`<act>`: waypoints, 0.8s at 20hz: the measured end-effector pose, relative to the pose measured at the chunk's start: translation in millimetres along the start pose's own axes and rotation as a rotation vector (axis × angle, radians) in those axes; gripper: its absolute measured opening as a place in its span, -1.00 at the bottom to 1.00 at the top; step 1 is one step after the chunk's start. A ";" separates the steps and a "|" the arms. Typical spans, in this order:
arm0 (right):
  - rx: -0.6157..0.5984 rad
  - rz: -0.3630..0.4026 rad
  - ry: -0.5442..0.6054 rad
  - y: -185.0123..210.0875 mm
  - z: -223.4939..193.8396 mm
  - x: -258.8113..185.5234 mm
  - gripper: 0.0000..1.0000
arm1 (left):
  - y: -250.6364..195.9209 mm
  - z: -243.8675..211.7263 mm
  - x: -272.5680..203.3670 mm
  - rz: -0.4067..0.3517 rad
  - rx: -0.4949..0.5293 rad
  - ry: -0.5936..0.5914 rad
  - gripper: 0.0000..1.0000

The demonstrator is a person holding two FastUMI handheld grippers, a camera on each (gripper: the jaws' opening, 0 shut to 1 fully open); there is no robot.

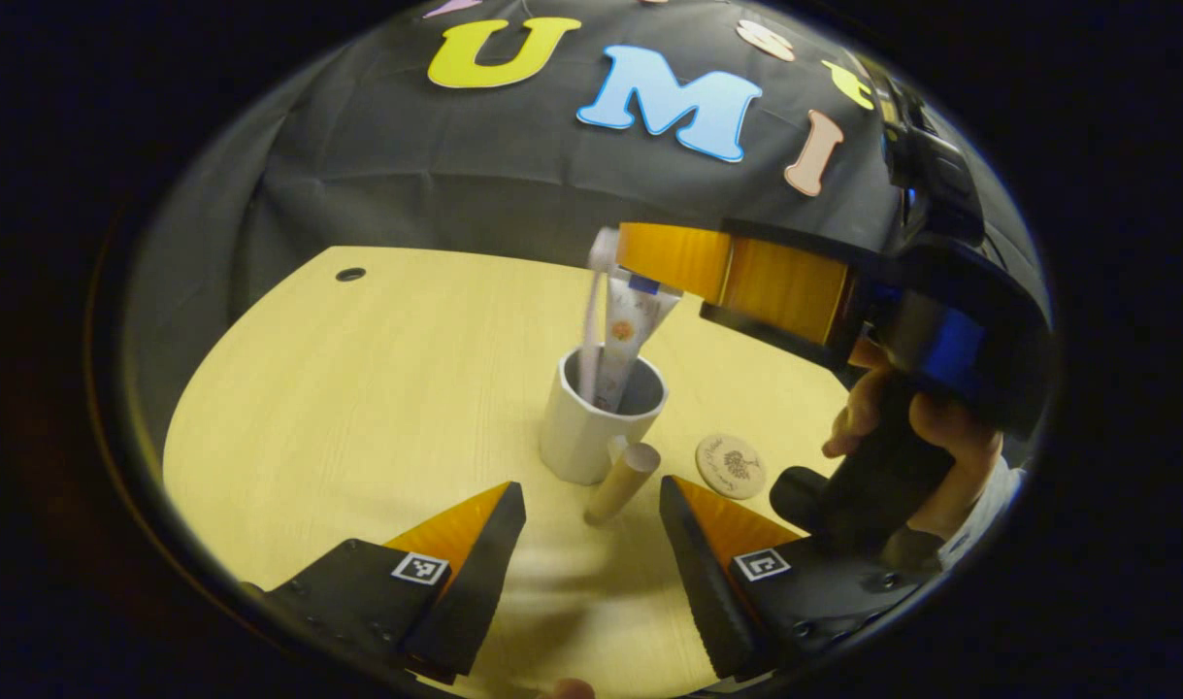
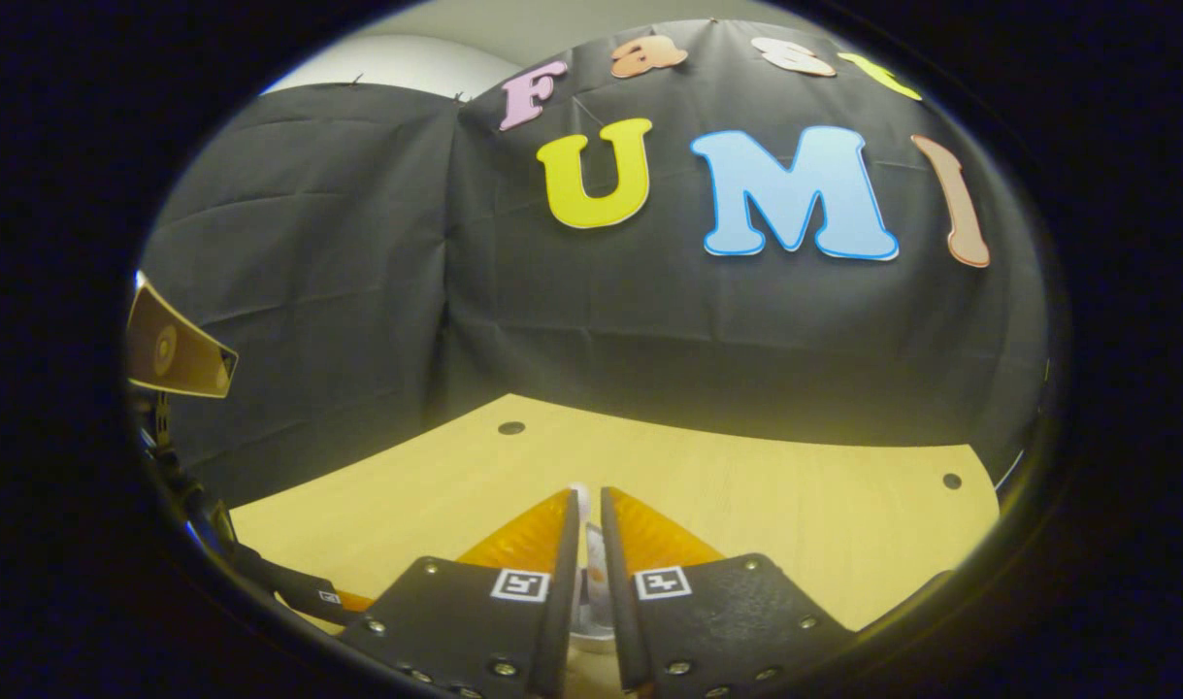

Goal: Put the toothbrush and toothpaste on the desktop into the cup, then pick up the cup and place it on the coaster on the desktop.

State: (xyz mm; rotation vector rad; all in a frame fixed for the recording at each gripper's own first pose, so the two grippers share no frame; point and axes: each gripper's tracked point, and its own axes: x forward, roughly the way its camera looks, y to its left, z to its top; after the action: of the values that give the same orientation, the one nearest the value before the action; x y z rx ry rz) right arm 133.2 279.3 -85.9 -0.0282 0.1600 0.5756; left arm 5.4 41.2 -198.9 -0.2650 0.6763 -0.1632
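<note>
Standing here watching, going left to right across the left gripper view: the bench [image 1: 358, 388] is bare wood on the left with a small dark hole near the upper left. Bottom centre, the left claw [image 1: 591, 515] sits wide open with nothing in it, aimed at the cup.

The cup [image 1: 601, 417] is right in the middle of the frame, with a stubby wooden handle [image 1: 622, 482] poking toward the camera. The toothbrush [image 1: 594, 320] is already standing in it, and the toothpaste [image 1: 628, 335] tube is partway in beside it. Just right of the cup lies the round coaster [image 1: 732, 466], close but not touching.

Upper right, the right claw [image 1: 640, 257] comes in over the cup, held by a hand [image 1: 926, 437]. In the right gripper view its fingers are nearly together on something pale, so I reckon it's clamped on the tube's top end.

Risk-wise: the tube leans, so letting go early could flop it over the rim or knock the brush out. A careless handle grab could also tip the cup.
</note>
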 end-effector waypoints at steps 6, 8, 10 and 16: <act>0.000 -0.038 -0.004 -12.8 10.5 -15.1 0.60 | -10.0 2.8 5.4 -0.005 0.002 0.008 0.83; 0.003 -0.063 -0.028 -21.9 20.5 -24.8 0.65 | -13.6 3.7 6.4 -0.006 0.005 0.013 0.83; 0.008 -0.095 -0.042 -34.5 29.2 -35.1 0.64 | -17.9 5.9 8.6 -0.006 0.008 0.019 0.83; 0.009 -0.198 -0.069 -75.0 49.7 -80.1 0.64 | -23.8 4.2 26.4 0.002 -0.001 0.084 0.83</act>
State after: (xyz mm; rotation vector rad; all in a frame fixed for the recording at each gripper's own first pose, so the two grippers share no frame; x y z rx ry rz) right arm 114.8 176.7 -25.5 -0.0153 0.0910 0.3774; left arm 26.8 13.2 -204.5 -0.2594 0.7601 -0.1732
